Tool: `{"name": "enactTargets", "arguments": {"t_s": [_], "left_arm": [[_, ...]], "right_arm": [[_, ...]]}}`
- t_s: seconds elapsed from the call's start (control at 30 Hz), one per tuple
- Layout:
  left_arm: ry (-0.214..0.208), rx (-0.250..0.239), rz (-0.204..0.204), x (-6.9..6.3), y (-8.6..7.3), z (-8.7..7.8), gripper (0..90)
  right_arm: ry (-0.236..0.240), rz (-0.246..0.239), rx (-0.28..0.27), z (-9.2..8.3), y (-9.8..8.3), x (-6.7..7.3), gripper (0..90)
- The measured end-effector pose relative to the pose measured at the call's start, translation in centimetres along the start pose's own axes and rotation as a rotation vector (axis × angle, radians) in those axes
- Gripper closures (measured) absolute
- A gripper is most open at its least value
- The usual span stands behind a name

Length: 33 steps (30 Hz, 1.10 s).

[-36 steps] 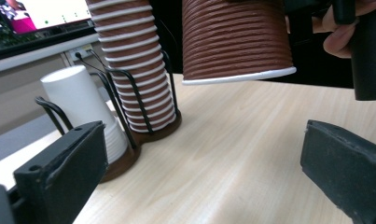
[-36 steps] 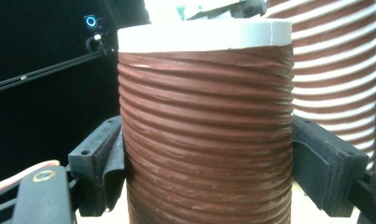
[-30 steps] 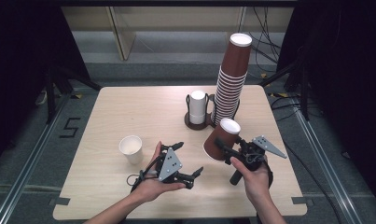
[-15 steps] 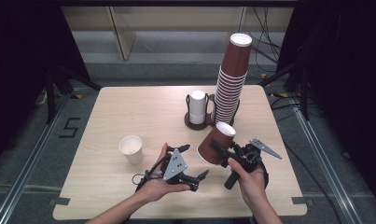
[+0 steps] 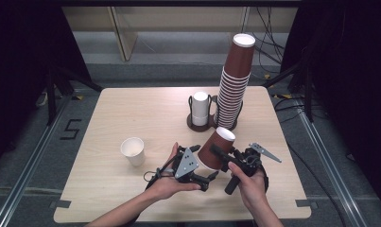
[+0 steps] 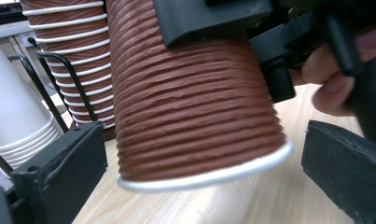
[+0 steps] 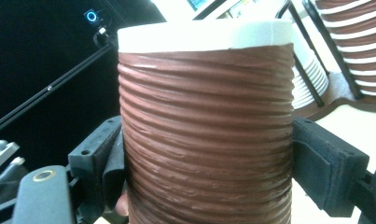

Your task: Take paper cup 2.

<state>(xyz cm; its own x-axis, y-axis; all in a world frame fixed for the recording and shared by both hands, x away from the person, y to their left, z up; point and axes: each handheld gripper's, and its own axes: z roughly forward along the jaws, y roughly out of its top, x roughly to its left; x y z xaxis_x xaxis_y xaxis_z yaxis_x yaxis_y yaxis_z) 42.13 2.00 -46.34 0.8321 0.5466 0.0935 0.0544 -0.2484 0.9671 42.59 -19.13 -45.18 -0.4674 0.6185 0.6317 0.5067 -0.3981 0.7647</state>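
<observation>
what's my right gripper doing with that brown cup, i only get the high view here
observer: In its own view, the right gripper has a pad pressed on each ribbed side of the brown cup. It is gripped.
operator: ok and the left one, touching the cup yet
observer: It doesn't look like it. The left gripper has its jaws open on either side of the cup, with a narrow gap showing at each side.
operator: which end is between those jaws
observer: The mouth end with the rolled white rim. The flat white base is at the far end.
</observation>
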Motion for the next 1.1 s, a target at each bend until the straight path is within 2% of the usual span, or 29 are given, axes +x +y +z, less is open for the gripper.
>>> {"name": "enactTargets", "arguments": {"t_s": [0.07, 0.2, 0.43, 0.47, 0.6, 0.77, 0.93, 1.1], "left_arm": [[0.001, 0.001, -0.013, 0.1, 0.0, 0.2, 0.0], [0.002, 0.001, -0.028, 0.2, 0.0, 0.6, 0.0], [0.0, 0.011, -0.02, 0.2, 0.0, 1.2, 0.0], [0.004, 0.007, -0.029, 0.2, 0.0, 1.4, 0.0], [0.007, 0.005, -0.033, 0.1, -0.1, 1.5, 0.0], [0.01, 0.003, -0.042, 0.1, -0.1, 1.5, 2.9], [0.014, 0.021, -0.048, 0.1, 0.2, 1.3, 6.1], [0.013, 0.022, -0.049, -0.1, 0.4, 1.3, 9.1]], "right_arm": [[0.013, -0.008, -0.001, 0.1, -0.2, 0.0, 19.1], [0.007, -0.003, 0.006, 0.2, -0.3, 0.1, 19.1], [0.007, -0.008, 0.009, 0.3, -0.4, 0.1, 19.1], [-0.006, -0.005, 0.009, 0.4, -0.5, 0.1, 19.1], [0.012, -0.003, -0.002, 0.3, -0.4, 0.0, 19.1], [0.015, 0.007, 0.0, 0.3, -0.5, 0.0, 18.5], [0.015, 0.02, -0.001, 0.4, -0.4, 0.0, 16.7], [0.01, 0.012, 0.002, 0.1, -0.1, 0.0, 14.9]]}}
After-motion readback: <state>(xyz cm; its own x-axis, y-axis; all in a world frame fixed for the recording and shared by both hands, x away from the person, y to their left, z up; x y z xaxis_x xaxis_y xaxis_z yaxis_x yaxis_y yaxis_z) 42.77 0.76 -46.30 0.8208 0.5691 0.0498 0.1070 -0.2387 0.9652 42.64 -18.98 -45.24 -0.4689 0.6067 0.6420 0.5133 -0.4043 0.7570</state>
